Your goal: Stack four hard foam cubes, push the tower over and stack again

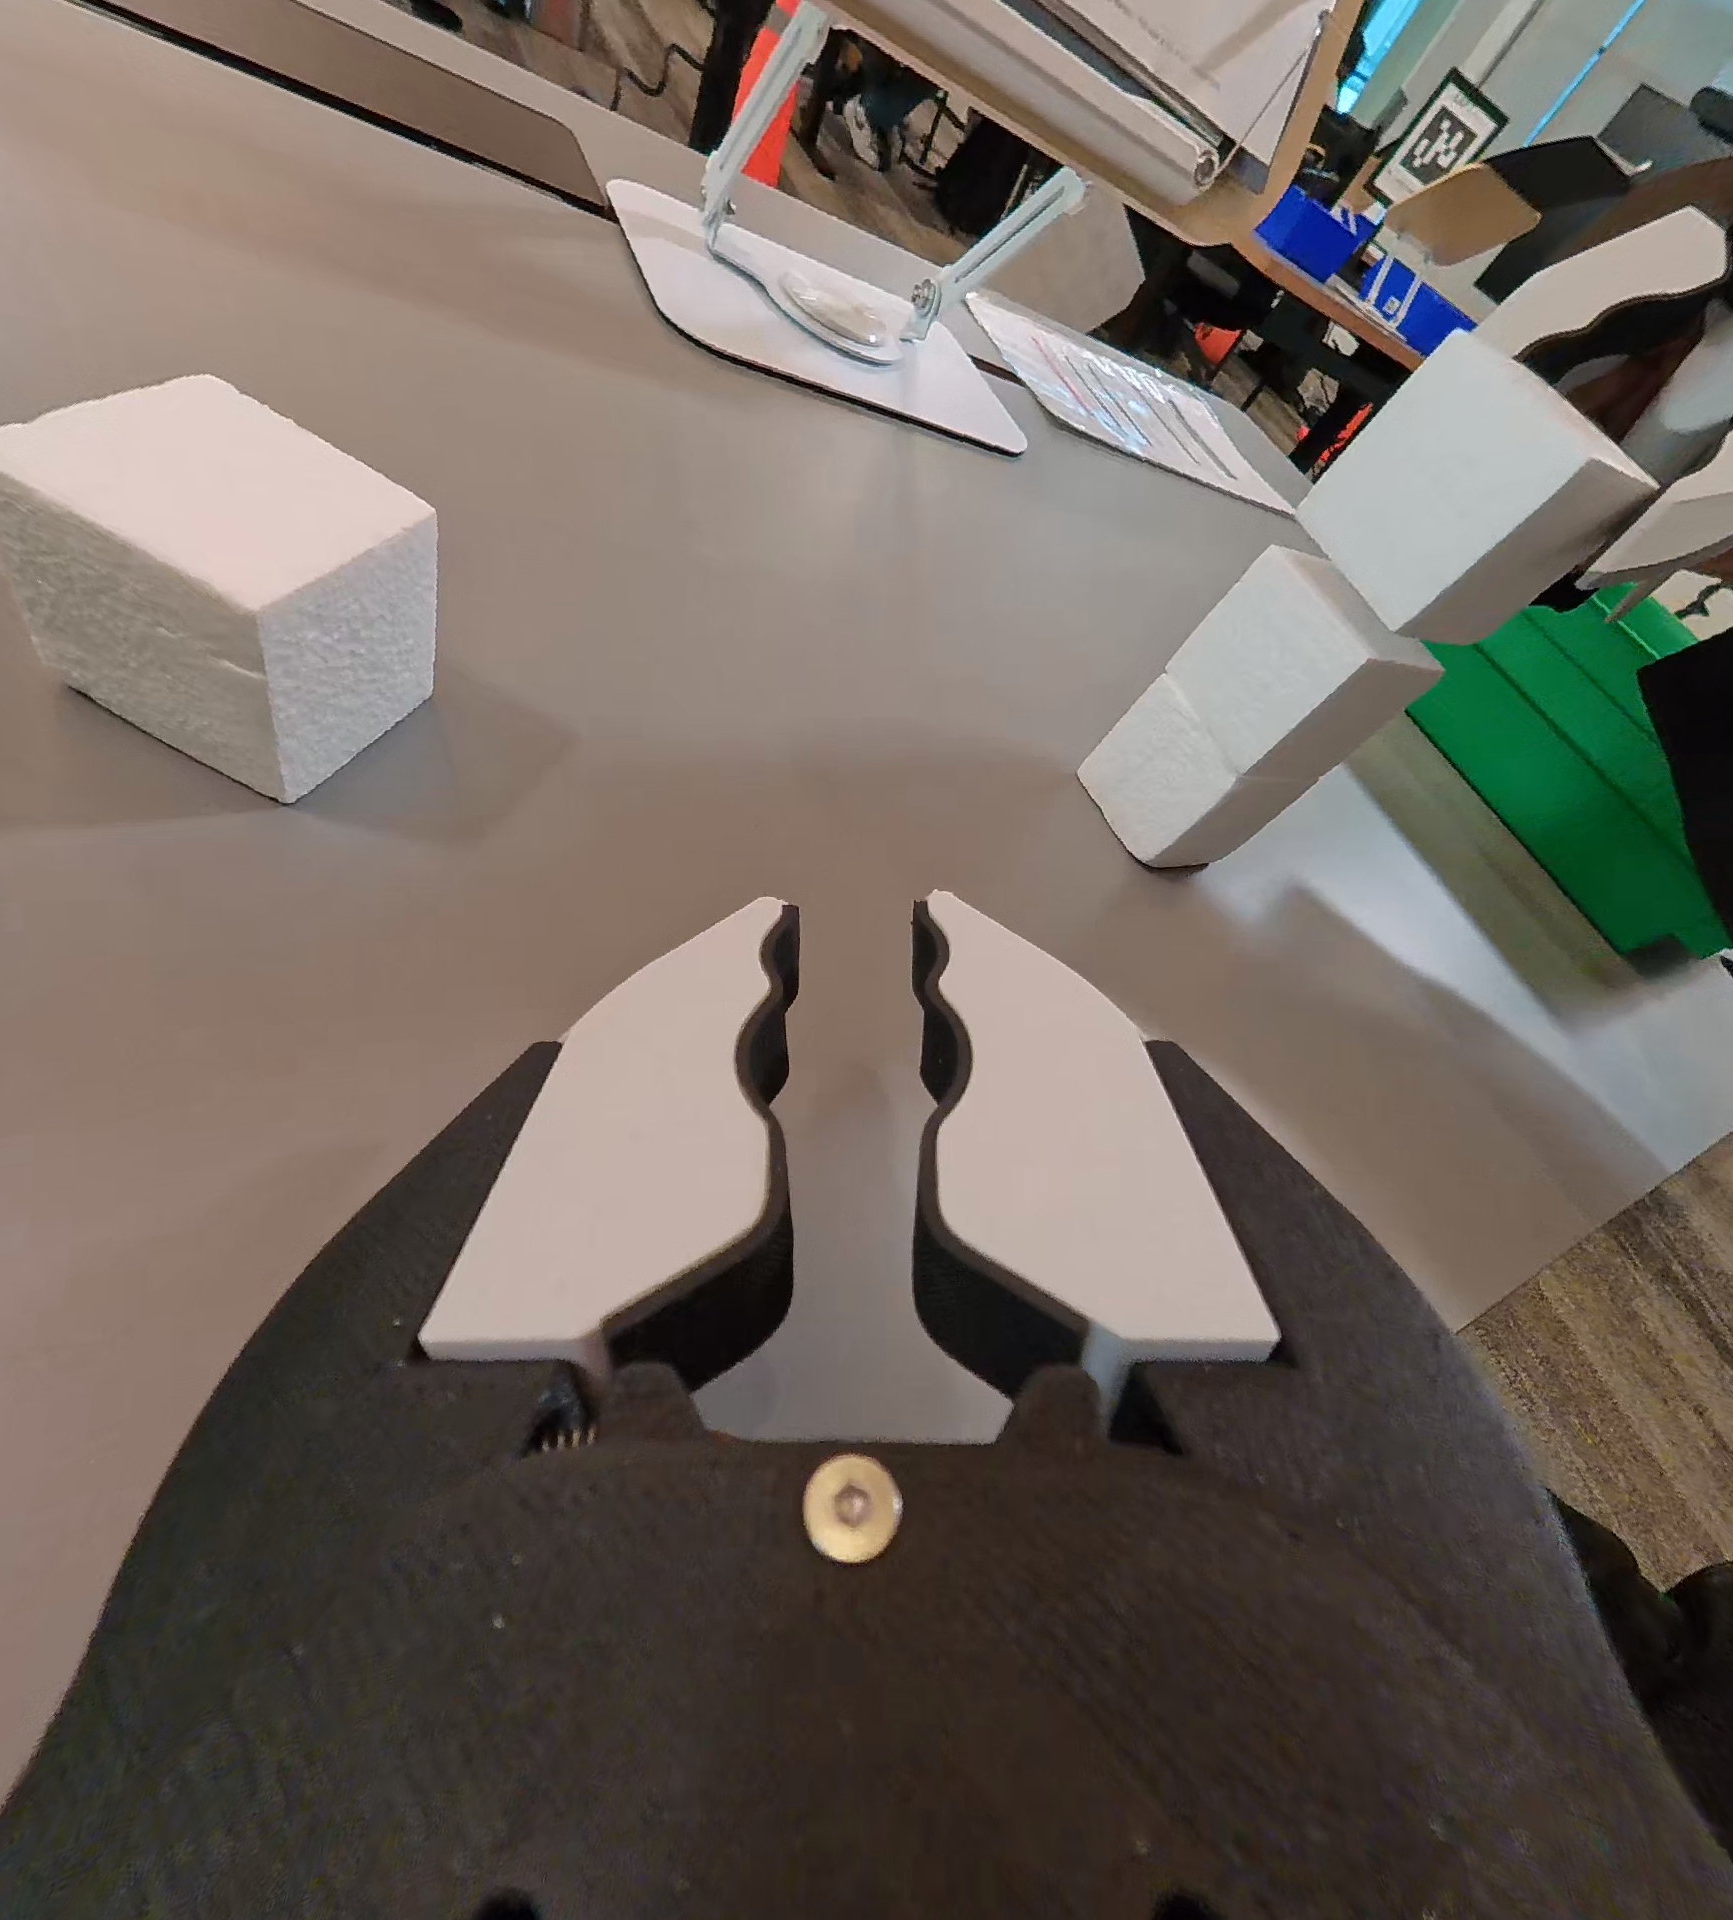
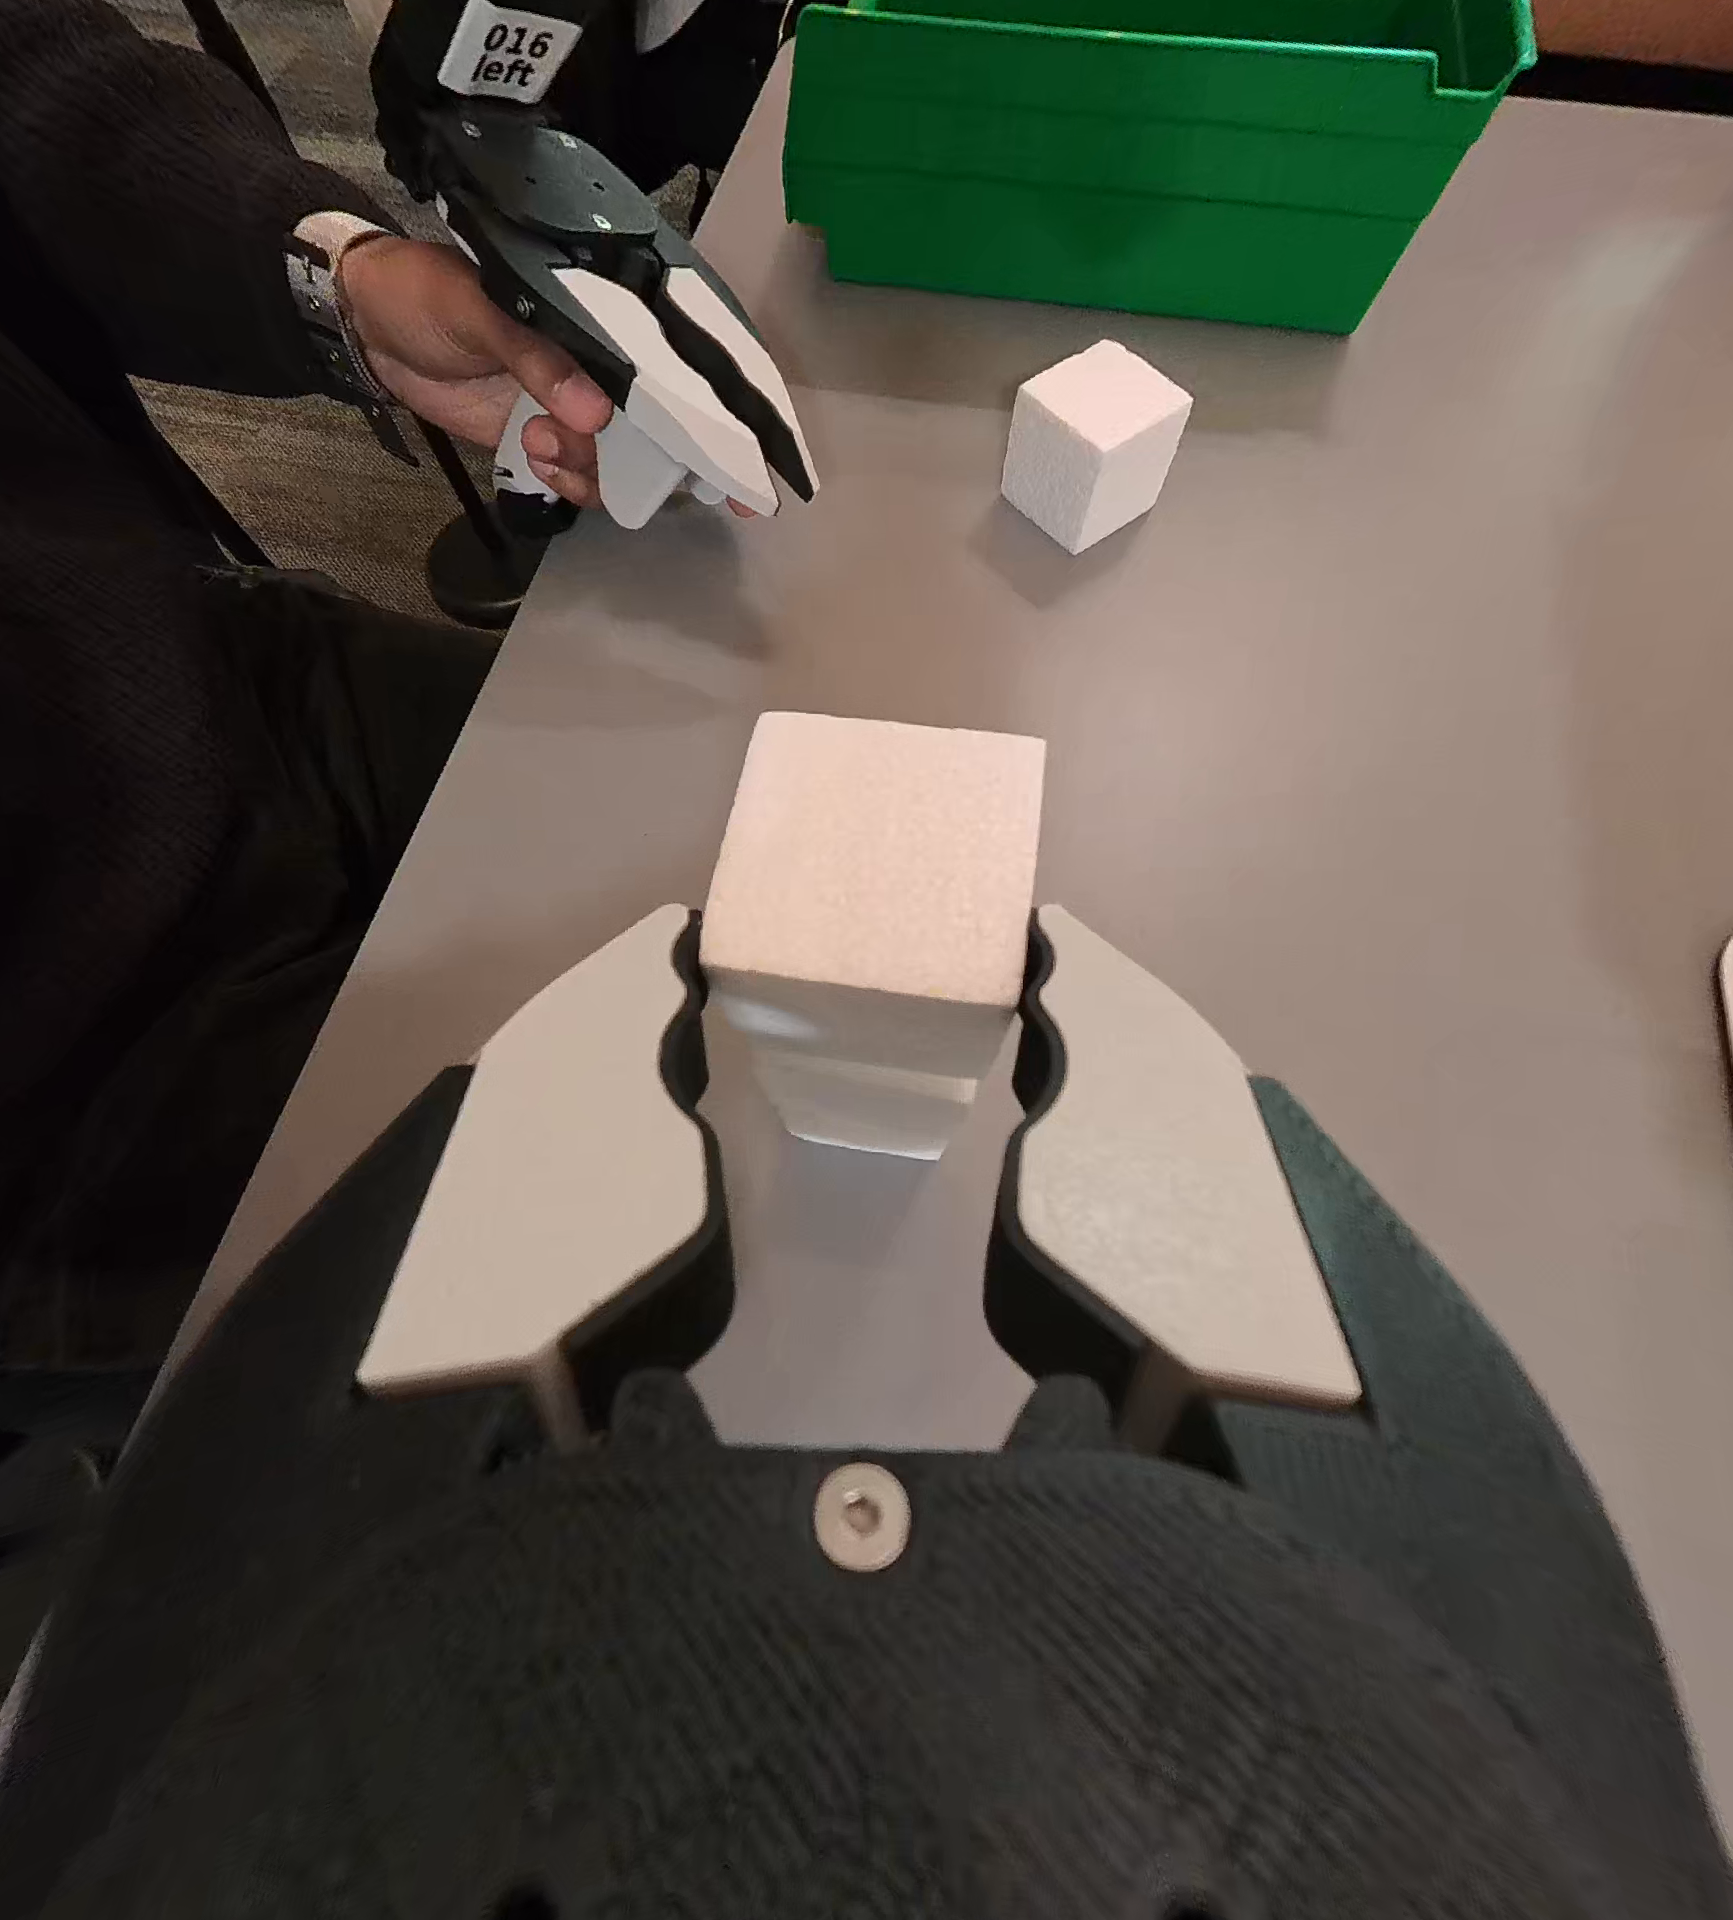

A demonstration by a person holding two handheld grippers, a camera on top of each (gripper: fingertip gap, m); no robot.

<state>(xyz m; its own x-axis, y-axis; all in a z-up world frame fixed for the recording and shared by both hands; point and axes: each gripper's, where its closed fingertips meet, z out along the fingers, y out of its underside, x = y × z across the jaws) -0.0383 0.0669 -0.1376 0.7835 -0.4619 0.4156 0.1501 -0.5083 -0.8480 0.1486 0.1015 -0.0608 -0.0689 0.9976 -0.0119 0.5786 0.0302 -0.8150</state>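
Note:
My right gripper [image 2: 864,920] is shut on a white foam block [image 2: 872,852] and holds it over a stack of two foam blocks [image 2: 872,1101] near the table's left edge. I cannot tell if the block touches the stack. The left wrist view shows the same gripper [image 1: 1537,452], held block [image 1: 1454,488] and stack [image 1: 1257,717] at the right. My left gripper [image 1: 857,909] is empty over the grey table [image 1: 737,675], its jaws a narrow gap apart. It also shows in the right wrist view [image 2: 789,499]. A loose foam block [image 1: 207,582] lies to its left.
A green bin [image 2: 1132,156] stands at the far end of the table, with the loose foam block [image 2: 1096,447] in front of it. A white stand base [image 1: 800,312] and a flat sheet [image 1: 1122,416] sit at the back. A person's hand [image 2: 446,343] holds the left gripper. About 20 cm separates my left fingertips from my right.

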